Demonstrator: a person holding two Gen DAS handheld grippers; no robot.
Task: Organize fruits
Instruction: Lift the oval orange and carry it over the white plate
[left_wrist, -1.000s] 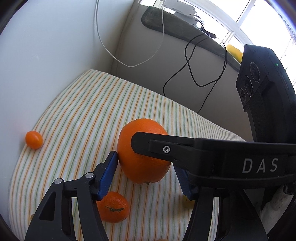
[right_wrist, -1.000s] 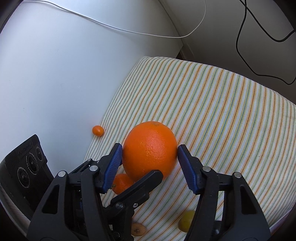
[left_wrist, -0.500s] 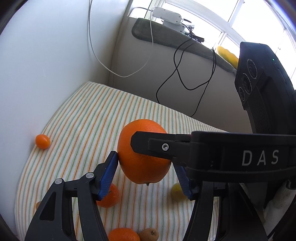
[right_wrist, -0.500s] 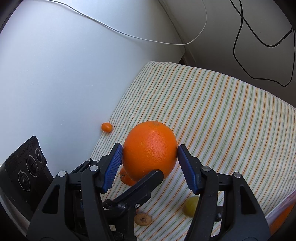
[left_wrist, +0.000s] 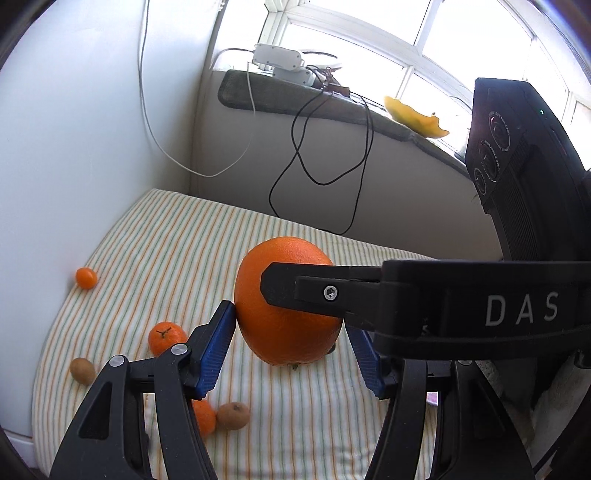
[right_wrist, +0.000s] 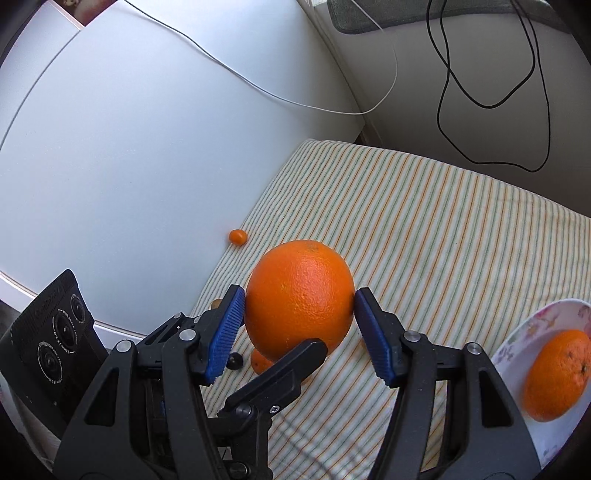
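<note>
Both grippers are gripping the same big orange (right_wrist: 299, 299) at once, holding it clear of the striped cloth (right_wrist: 443, 229) that is covering the surface below. The right gripper (right_wrist: 299, 332) is clamping the orange between its blue pads (right_wrist: 225, 332), one pressing on each side of the fruit. The left gripper (left_wrist: 291, 347) is doing likewise from a crossing angle: its left pad is lying against the orange's flank, while the far pad is partly hiding behind the right gripper's black finger, which is reaching across the front of the orange. Beyond the orange and off toward the white wall (right_wrist: 129, 147), a tiny orange fruit (left_wrist: 86, 277) is sitting at the cloth's edge, well apart from it. Below and left of the orange, in the left wrist view, a small mandarin (left_wrist: 167, 336) with its stem end up is lying on the cloth, a brownish little fruit (left_wrist: 82, 370) is resting beside that, and another brown fruit (left_wrist: 232, 415) is touching a second mandarin (left_wrist: 205, 417) half hidden behind the gripper's arm. To the right of the orange, in the right wrist view, a flowered plate (right_wrist: 517, 339) is holding another orange (right_wrist: 557, 373). Black and white cables are dangling down the wall behind the cloth.
</note>
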